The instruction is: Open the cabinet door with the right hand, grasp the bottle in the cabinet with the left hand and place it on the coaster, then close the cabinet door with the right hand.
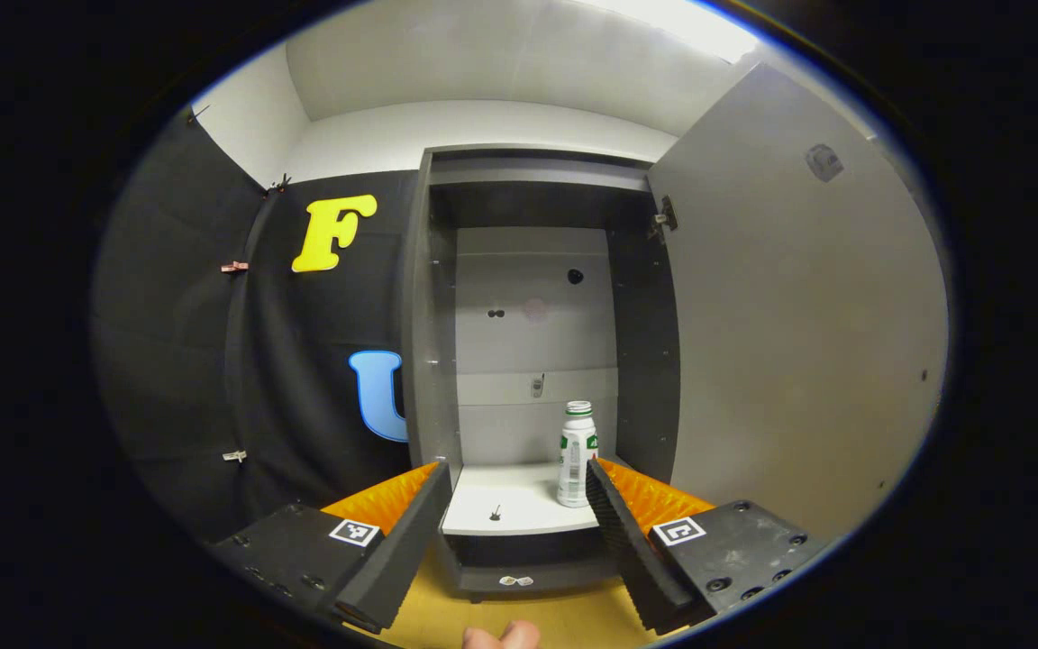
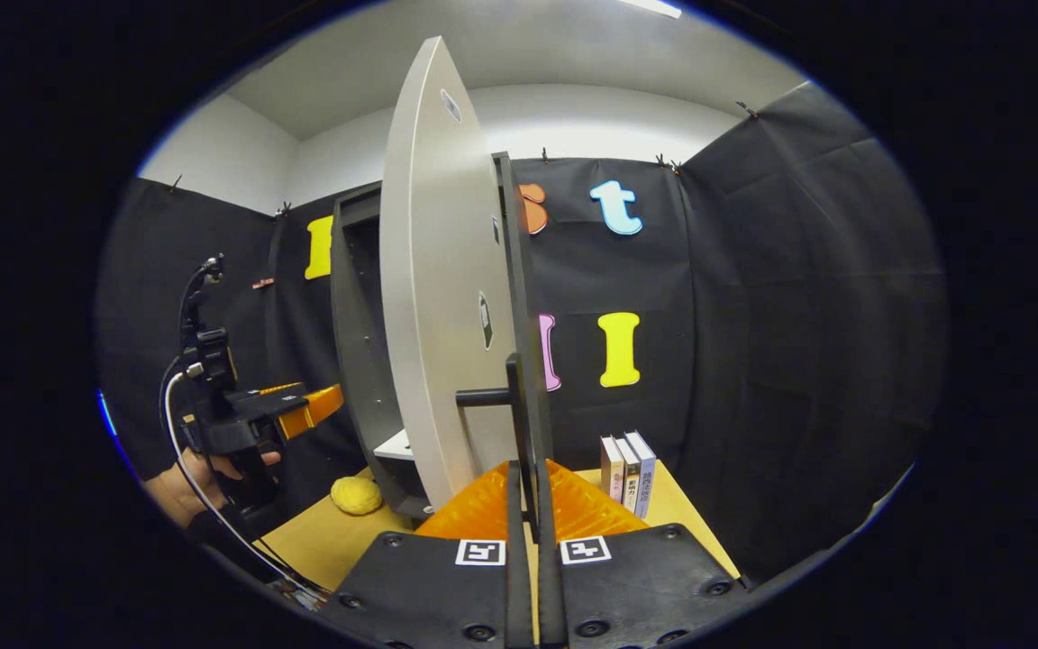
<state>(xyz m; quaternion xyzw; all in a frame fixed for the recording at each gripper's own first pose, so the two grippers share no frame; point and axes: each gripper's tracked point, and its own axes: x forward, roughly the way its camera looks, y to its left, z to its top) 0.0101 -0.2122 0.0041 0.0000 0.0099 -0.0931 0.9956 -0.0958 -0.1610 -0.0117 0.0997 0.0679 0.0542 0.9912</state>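
In the left gripper view the bottle (image 1: 578, 453) stands upright, cap up, low centre on the cabinet (image 1: 429, 315) shelf, between the left gripper (image 1: 519, 505)'s spread fingers. The right gripper (image 2: 526, 505) is clamped on the open cabinet door (image 2: 447, 297)'s handle (image 2: 512, 397).

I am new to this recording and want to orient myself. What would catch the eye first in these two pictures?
The cabinet door stands wide open, and a white bottle stands upright on the shelf inside, toward its right. The left gripper is open, aimed at the shelf. The right gripper is closed on the door's handle.
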